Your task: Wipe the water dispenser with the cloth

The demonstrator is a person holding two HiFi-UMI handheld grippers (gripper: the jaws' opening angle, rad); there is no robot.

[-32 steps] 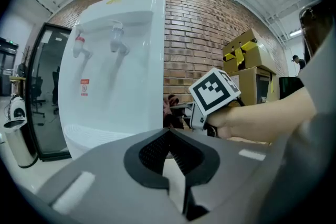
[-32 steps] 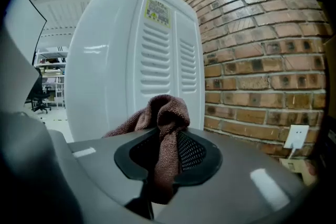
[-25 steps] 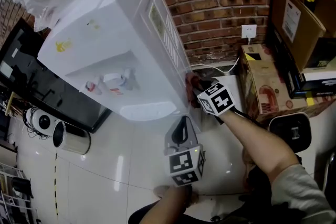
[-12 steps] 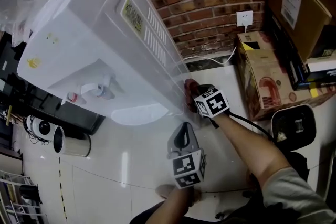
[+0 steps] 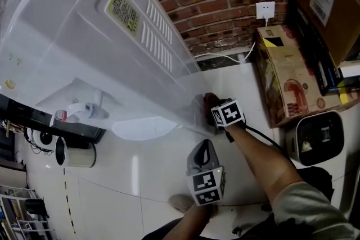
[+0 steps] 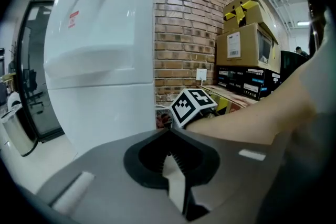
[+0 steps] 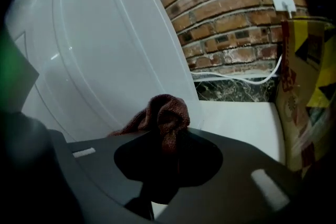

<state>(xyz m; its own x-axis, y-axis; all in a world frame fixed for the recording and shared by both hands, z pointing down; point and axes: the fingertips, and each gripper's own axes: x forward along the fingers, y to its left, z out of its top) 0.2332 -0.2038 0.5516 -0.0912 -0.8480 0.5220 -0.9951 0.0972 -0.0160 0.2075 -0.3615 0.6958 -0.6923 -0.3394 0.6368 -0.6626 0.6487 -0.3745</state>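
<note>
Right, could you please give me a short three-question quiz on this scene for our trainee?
1. True or false: the right tool grips a brown cloth.
2. The cloth sits by which part of the water dispenser? A taps; B lower side panel; C top.
3. Fill in: the left tool holds ____.
Key: 1 true; 2 B; 3 nothing.
</note>
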